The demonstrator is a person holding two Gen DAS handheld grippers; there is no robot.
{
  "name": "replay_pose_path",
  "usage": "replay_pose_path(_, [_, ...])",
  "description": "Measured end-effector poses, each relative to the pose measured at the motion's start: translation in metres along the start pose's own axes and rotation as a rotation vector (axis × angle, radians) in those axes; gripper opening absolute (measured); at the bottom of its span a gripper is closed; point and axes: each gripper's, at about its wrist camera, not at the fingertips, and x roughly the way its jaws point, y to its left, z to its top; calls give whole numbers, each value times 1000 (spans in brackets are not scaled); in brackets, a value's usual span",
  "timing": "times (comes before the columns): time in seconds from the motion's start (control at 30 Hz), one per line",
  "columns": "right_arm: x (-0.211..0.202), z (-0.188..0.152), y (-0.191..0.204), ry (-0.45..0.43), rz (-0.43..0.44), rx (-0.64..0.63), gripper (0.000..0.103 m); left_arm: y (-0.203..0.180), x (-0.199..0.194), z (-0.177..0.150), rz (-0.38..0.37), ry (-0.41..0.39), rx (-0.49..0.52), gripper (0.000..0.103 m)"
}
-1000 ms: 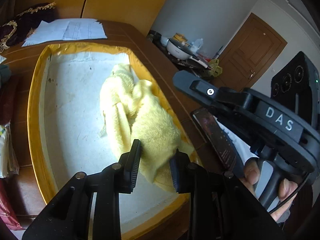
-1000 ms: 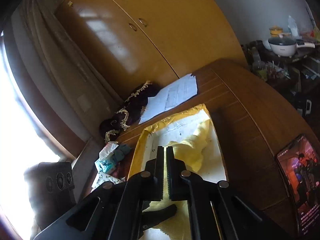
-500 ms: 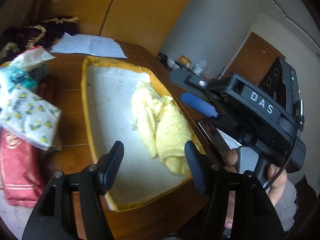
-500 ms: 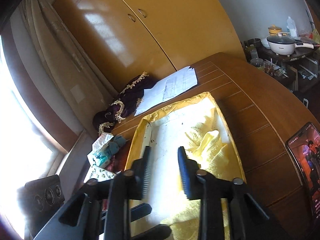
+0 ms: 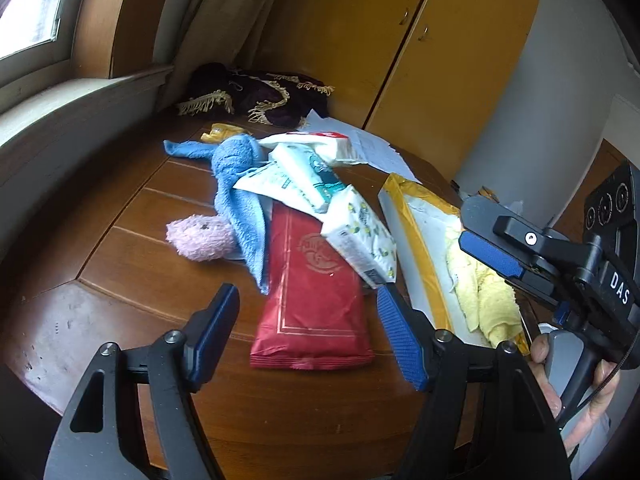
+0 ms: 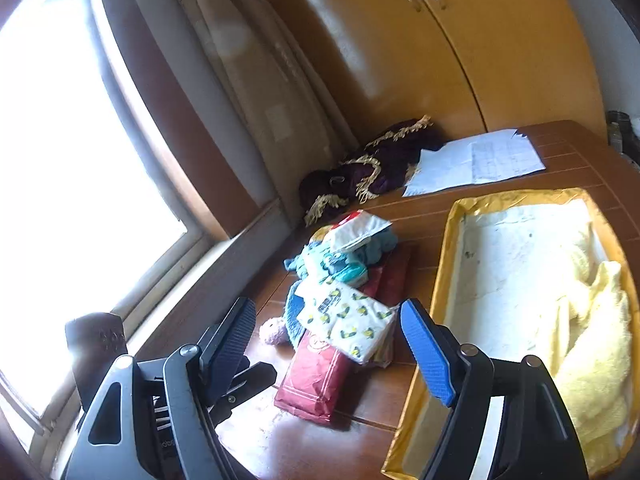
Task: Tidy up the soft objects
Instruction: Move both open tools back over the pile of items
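Observation:
A yellow towel (image 5: 484, 292) lies bunched in the yellow-rimmed tray (image 5: 420, 240) on the right. Left of the tray is a pile: a blue towel (image 5: 236, 184), a pink fuzzy piece (image 5: 200, 238), a red pack (image 5: 312, 280), a lemon-print tissue pack (image 5: 360, 232) and white-teal packs (image 5: 304, 176). My left gripper (image 5: 306, 294) hovers over the near end of the red pack, jaws opening and empty. My right gripper (image 6: 328, 306) faces the tissue pack (image 6: 348, 316) beside the tray rim (image 6: 444, 264), jaws opening, nothing between them. The towel (image 6: 592, 340) rests at the tray's right side.
A dark fringed cloth (image 5: 256, 92) and loose papers (image 6: 480, 160) lie at the table's far side, below a wooden wardrobe (image 5: 440, 60). A window sill (image 5: 60, 108) runs along the left. A hand (image 5: 560, 380) holds the right gripper's handle.
Both grippers swung left, away from the tray and toward the pile. Both jaws opened wide; the yellow towel stays lying in the tray.

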Motion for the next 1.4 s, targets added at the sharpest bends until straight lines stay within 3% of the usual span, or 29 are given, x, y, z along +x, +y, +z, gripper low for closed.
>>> replay_pose_path(0.27, [71, 5, 15, 188, -20, -143, 83, 11, 0, 1, -1, 25, -33, 71])
replay_pose_path(0.43, [109, 16, 3, 298, -34, -119, 83, 10, 1, 1, 2, 40, -20, 71])
replay_pose_path(0.53, [110, 13, 1, 349, -81, -75, 83, 13, 1, 1, -1, 50, -29, 71])
replay_pose_path(0.63, [106, 6, 6, 387, -31, -79, 88, 14, -1, 2, -1, 45, -43, 71])
replay_pose_path(0.87, [107, 29, -5, 347, -15, -83, 88, 12, -2, 3, -13, 47, -46, 71])
replay_pose_path(0.97, [118, 36, -20, 366, -29, -31, 88, 12, -2, 4, -11, 49, -41, 71])
replay_pose_path(1.1, [123, 25, -29, 457, 13, 32, 88, 16, -4, 3, -15, 44, -57, 71])
replay_pose_path(1.3, [108, 11, -17, 449, -81, -79, 88, 19, -2, 0, -39, 46, -78, 71])
replay_pose_path(1.4, [103, 0, -13, 463, -48, -134, 88, 20, -2, -3, -41, 42, -75, 71])
